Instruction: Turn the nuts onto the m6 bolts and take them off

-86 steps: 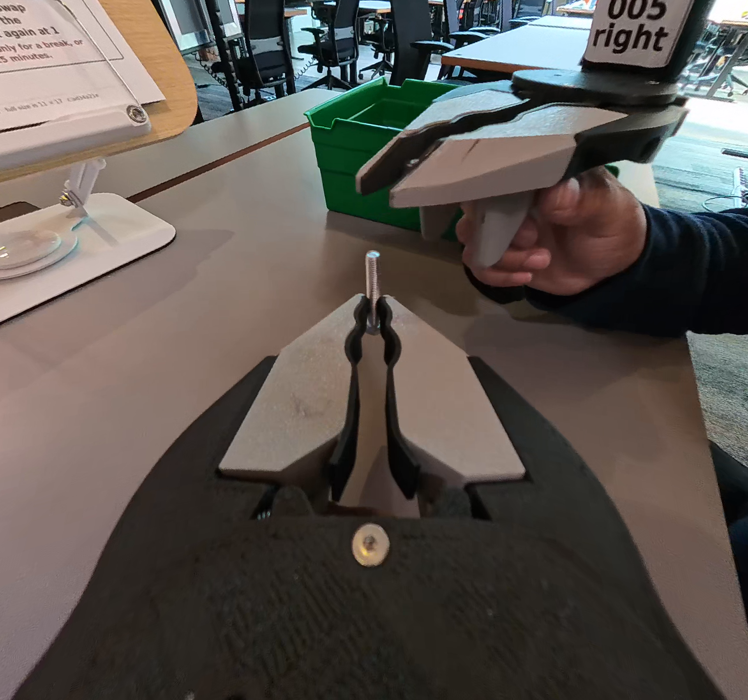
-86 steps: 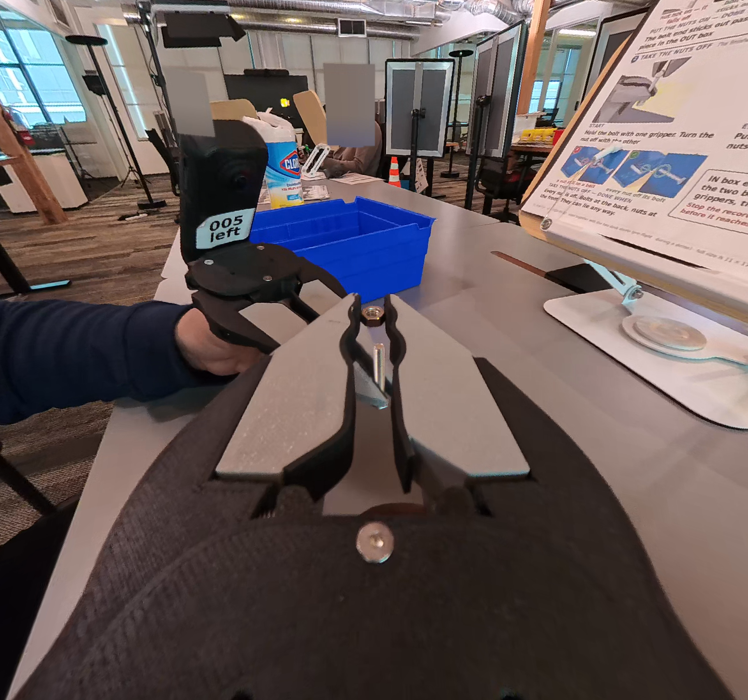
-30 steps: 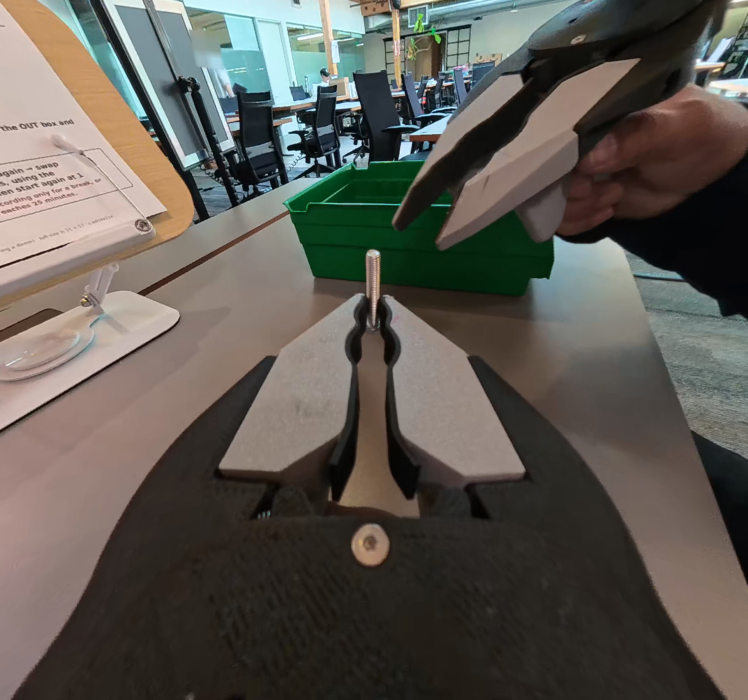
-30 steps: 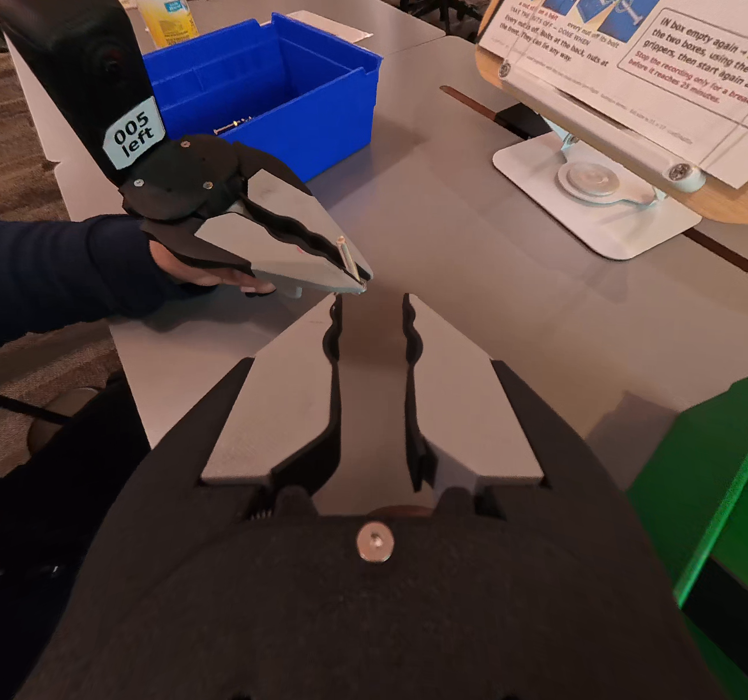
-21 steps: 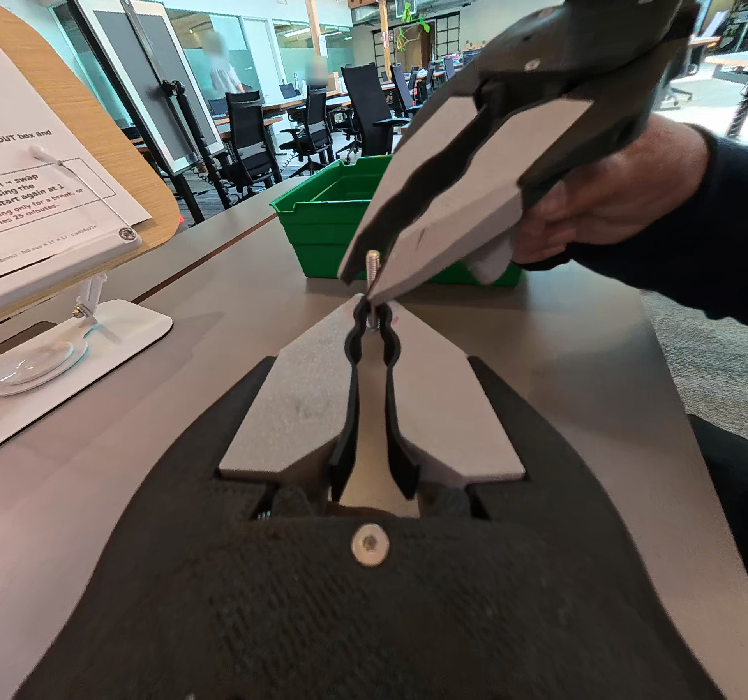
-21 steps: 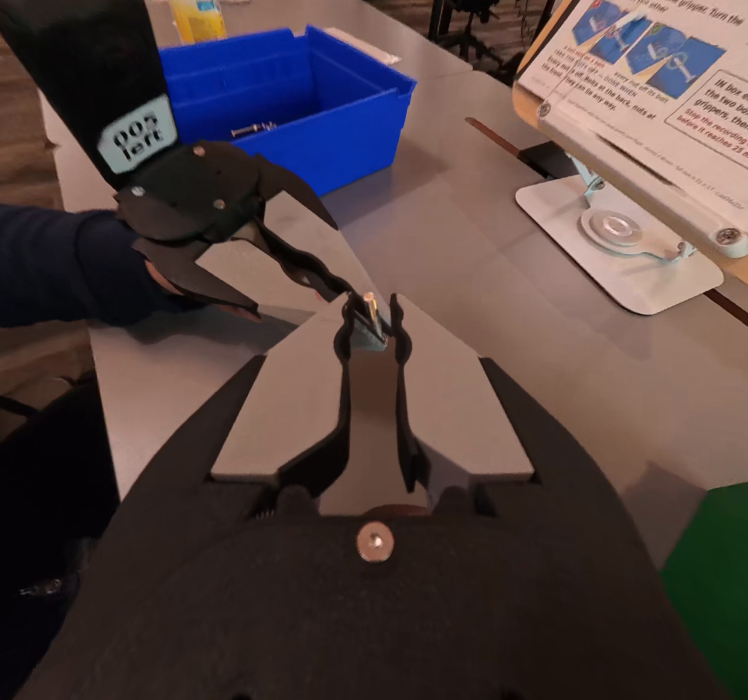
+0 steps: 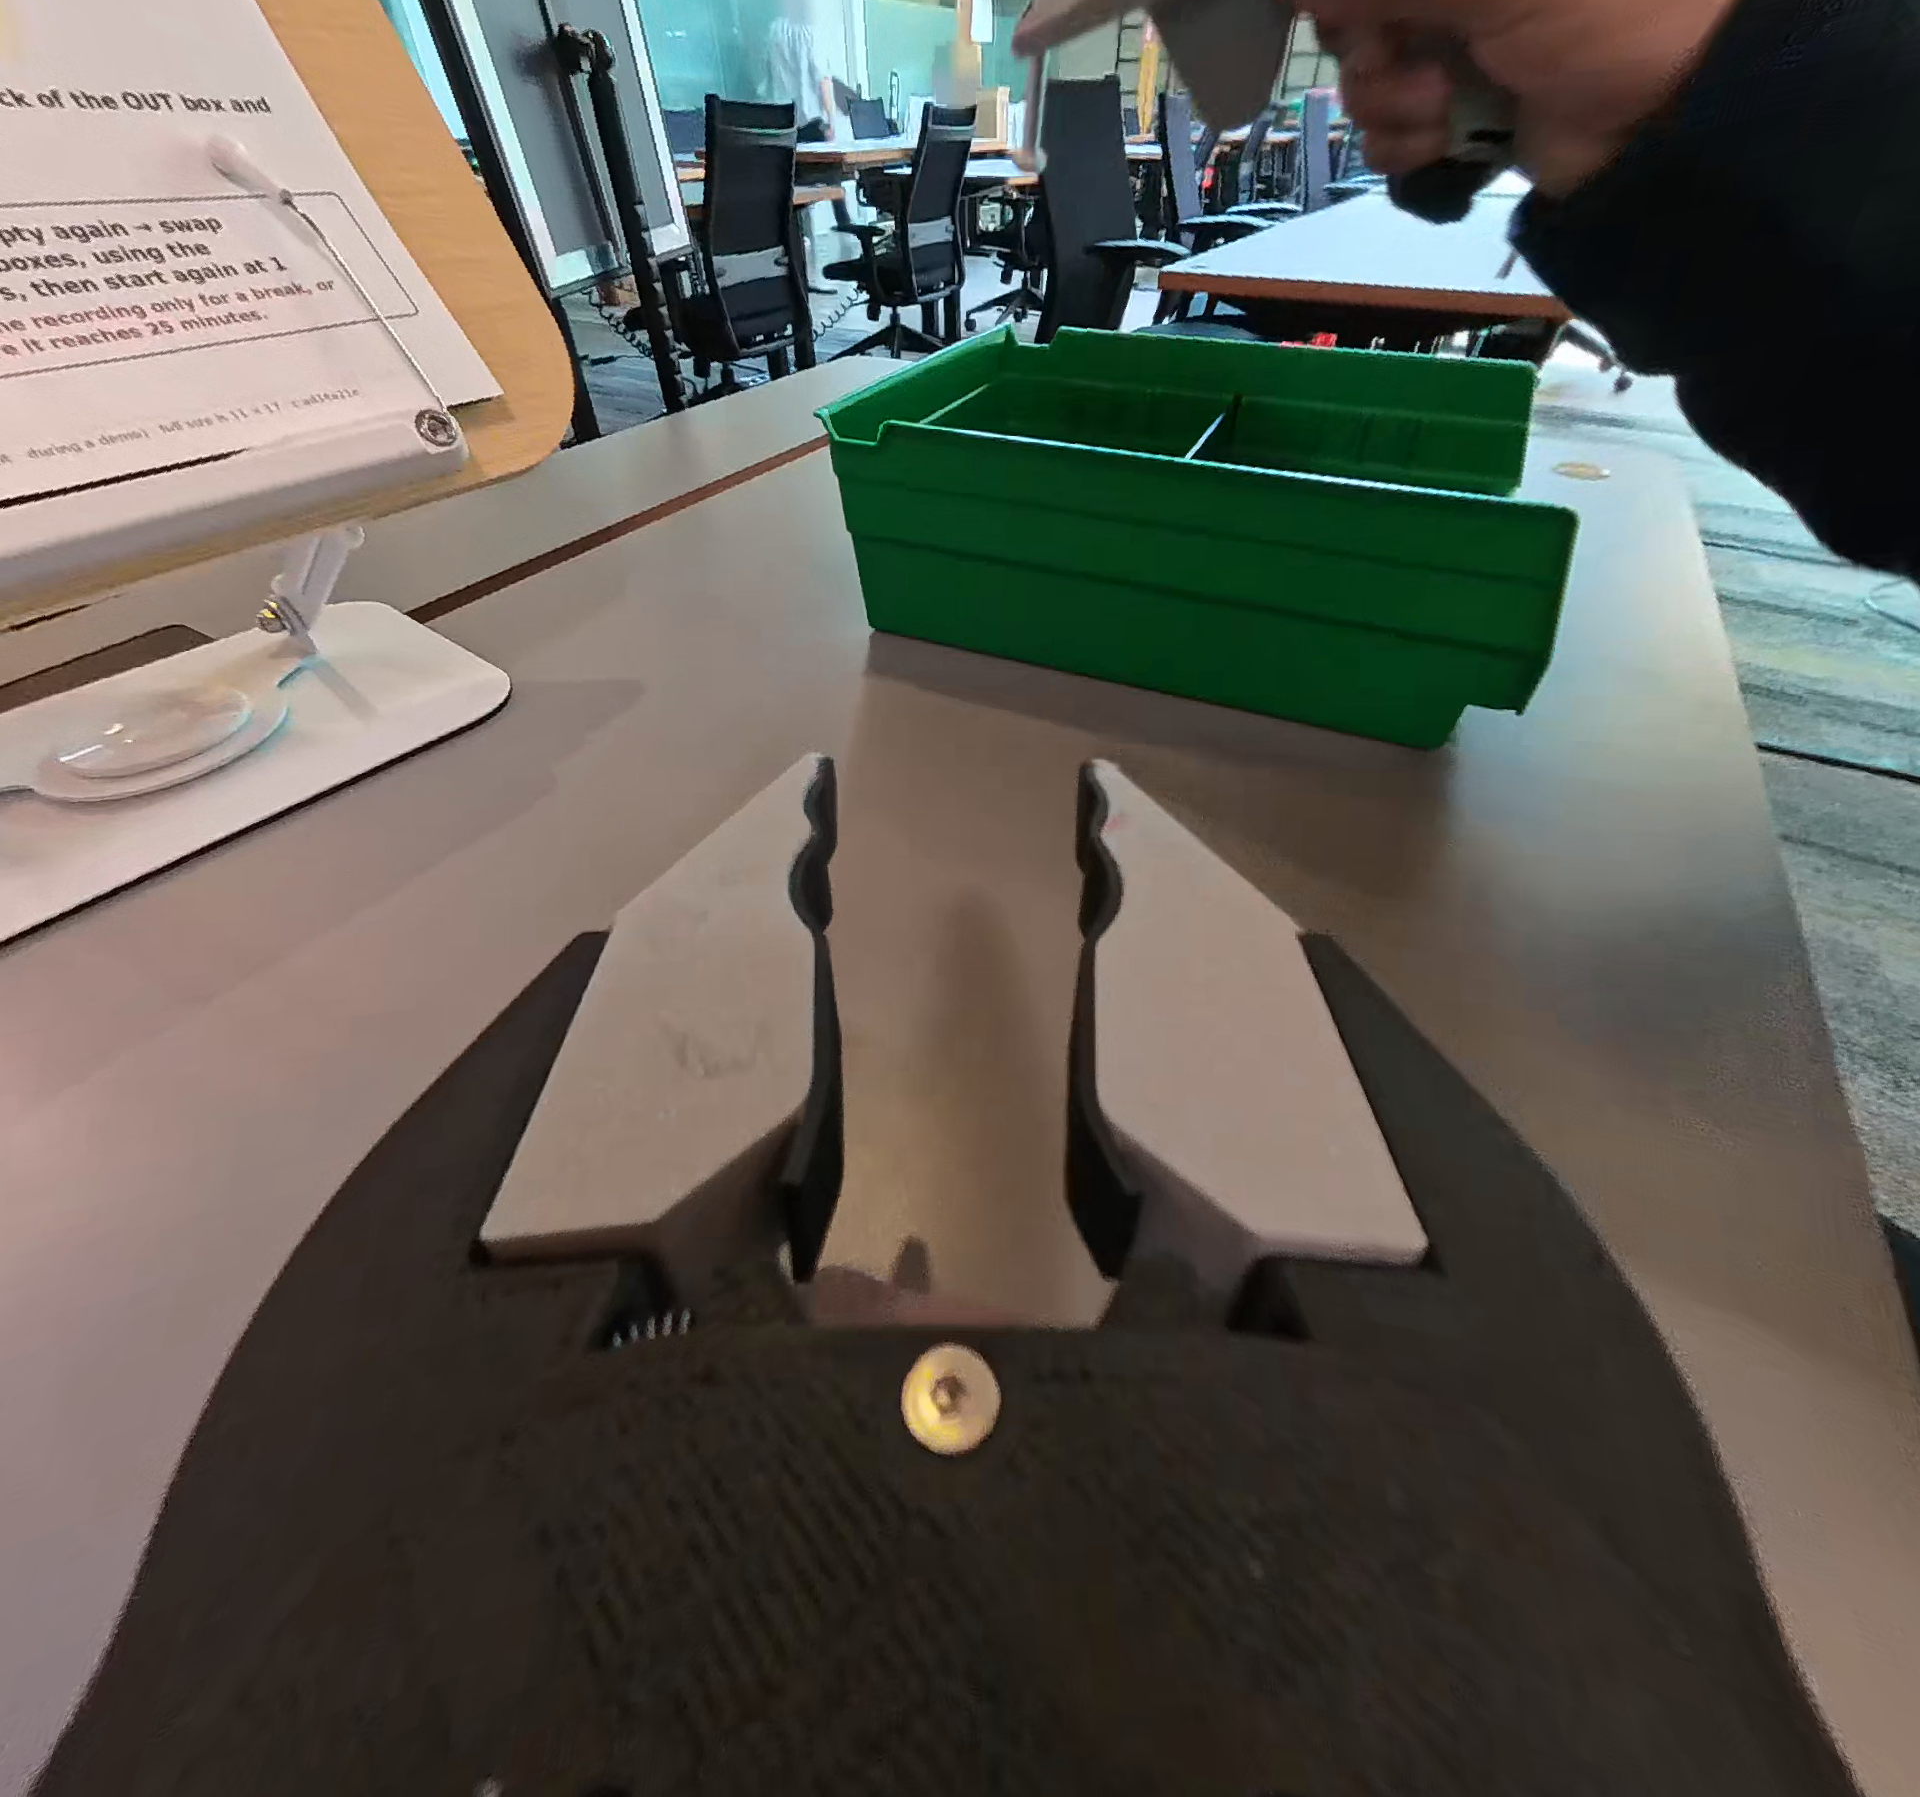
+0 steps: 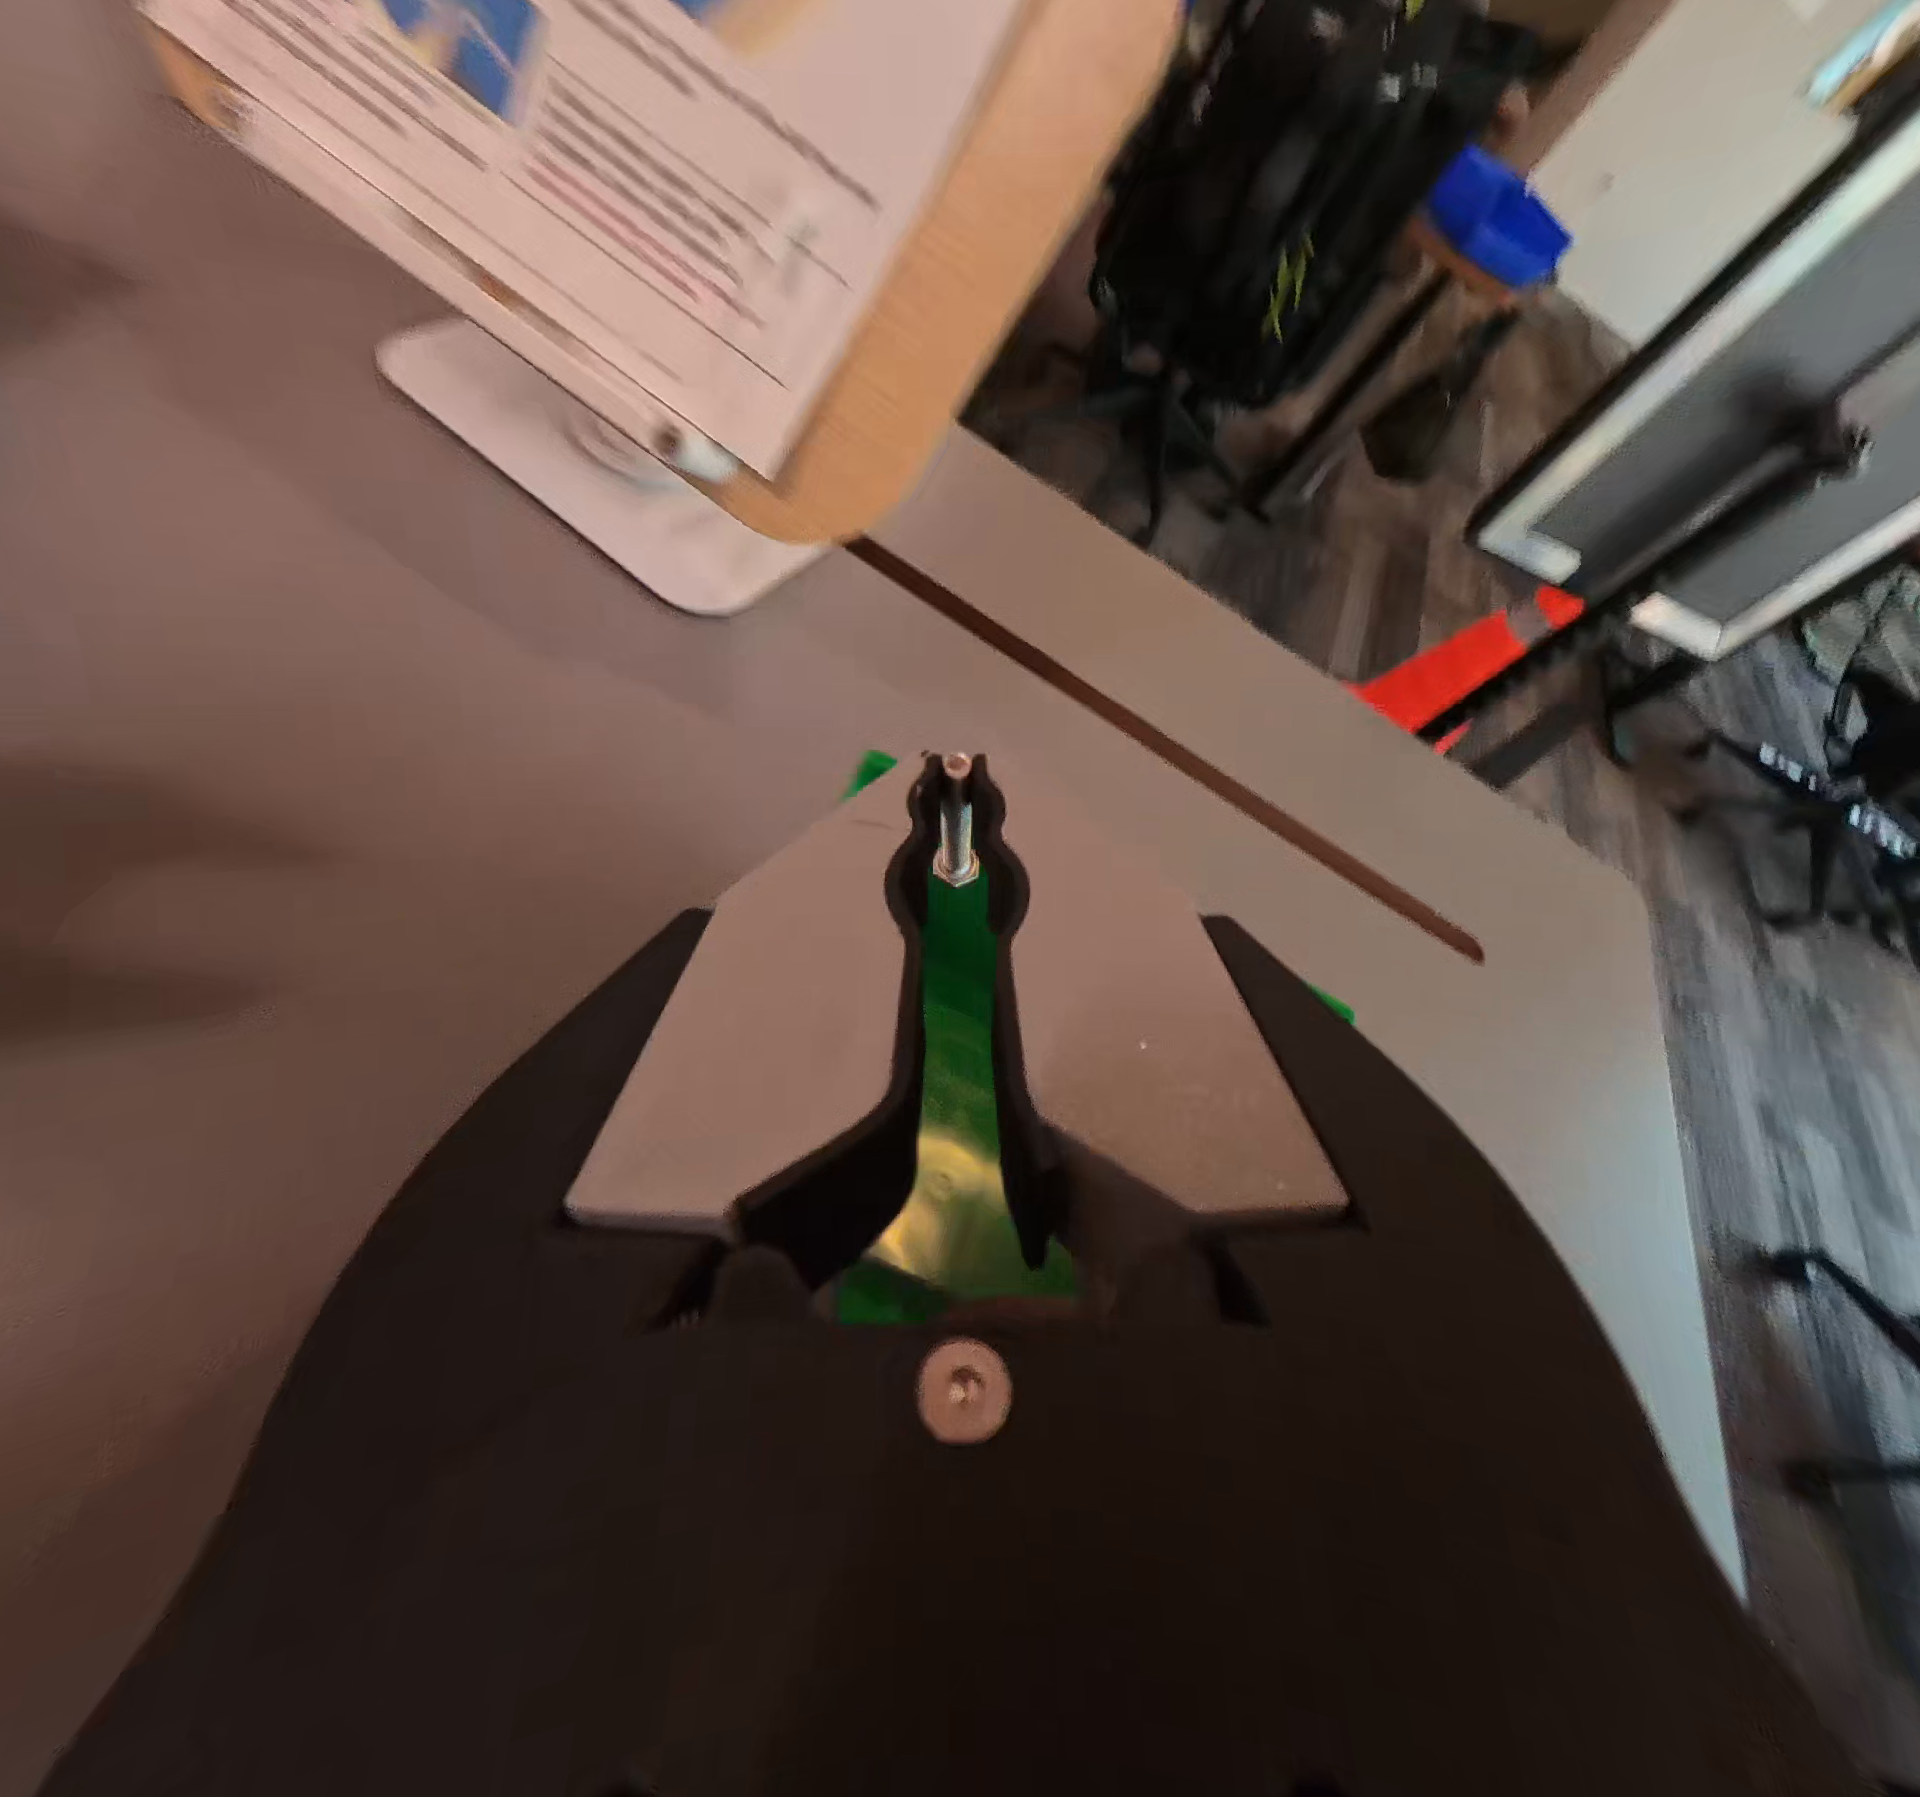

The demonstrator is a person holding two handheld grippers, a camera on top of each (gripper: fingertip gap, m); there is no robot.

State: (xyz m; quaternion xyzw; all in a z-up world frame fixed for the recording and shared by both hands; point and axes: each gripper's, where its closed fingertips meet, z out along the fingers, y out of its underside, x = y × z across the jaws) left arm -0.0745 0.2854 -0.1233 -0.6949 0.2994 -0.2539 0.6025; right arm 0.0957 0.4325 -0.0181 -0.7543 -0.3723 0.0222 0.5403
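Green bin is waiting on the table as the right gripper is pinching a bare bolt at its fingertips, above the green; the left gripper is gaping wide, holding nothing. This nut looks off already; dropping the bolt in seems next

Instruction board on white stand, office chairs beyond grey table.

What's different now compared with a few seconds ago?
The bolt changed grippers: the left gripper let go and is open, and the right gripper now clamps it, carried above the green bin. The bin and instruction stand stayed put.
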